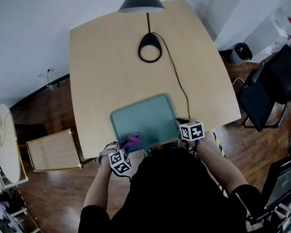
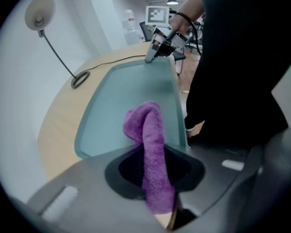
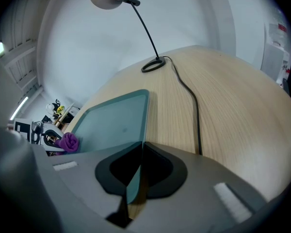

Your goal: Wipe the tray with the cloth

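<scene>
Nearest: left gripper (image 1: 125,150), pointing steeply down, jaws nearly closed and pinching a purple terry cloth (image 2: 150,144). The cloth is bunched into a roll, its free end on the near-left corner of the teal tray (image 2: 131,91).

Near right: right gripper (image 3: 137,169), jaws closed on the tray's near-right rim, apparently pinning it to the table (image 1: 106,67).

Judgement: wiping is under way at the near edge, and most of the tray floor beyond is left to cover.

- The bunched cloth gives a small contact patch, so use overlapping passes and light downward pressure.
- Work from the near edge to the far edge and into the corners.
- The right clamp should hold firm so the tray does not skate.

Farther: black cable (image 1: 177,81) runs close by the tray's right side to the lamp base (image 1: 150,48). Strokes should stay inside the rim.
</scene>
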{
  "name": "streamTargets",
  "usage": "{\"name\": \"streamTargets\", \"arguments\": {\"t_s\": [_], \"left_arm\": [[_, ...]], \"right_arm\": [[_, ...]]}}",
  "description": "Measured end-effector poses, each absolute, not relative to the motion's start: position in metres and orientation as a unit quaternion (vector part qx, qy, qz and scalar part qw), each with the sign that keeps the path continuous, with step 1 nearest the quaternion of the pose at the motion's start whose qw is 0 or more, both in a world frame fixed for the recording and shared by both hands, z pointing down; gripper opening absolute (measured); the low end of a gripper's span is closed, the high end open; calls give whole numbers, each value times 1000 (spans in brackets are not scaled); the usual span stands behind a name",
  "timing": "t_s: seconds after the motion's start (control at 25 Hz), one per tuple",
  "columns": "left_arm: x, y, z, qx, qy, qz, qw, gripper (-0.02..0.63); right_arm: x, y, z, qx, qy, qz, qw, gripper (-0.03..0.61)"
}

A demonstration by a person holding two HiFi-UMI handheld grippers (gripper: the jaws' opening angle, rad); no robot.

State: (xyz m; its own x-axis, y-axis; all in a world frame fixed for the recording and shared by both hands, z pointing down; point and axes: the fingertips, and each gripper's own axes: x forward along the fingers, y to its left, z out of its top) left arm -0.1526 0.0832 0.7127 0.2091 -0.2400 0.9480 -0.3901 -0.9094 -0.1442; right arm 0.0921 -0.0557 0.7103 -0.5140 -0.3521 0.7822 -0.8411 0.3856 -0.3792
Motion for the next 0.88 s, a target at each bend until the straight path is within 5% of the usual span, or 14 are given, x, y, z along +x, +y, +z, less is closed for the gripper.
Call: {"name": "streamTargets", "arguments": {"t_s": [0.28,0.52,0.88], "left_arm": [[-153,61,653,770,-367,303,425,106],[-264,46,650,638,-566,174,493,107],[-340,40,690,601,-593,225,487,166]], "right_arm": [[87,-59,724,378,-770,403,320,20],[94,-62,725,392,-756,417,317,20],[124,-63,647,486,-760,370,222,20]]}}
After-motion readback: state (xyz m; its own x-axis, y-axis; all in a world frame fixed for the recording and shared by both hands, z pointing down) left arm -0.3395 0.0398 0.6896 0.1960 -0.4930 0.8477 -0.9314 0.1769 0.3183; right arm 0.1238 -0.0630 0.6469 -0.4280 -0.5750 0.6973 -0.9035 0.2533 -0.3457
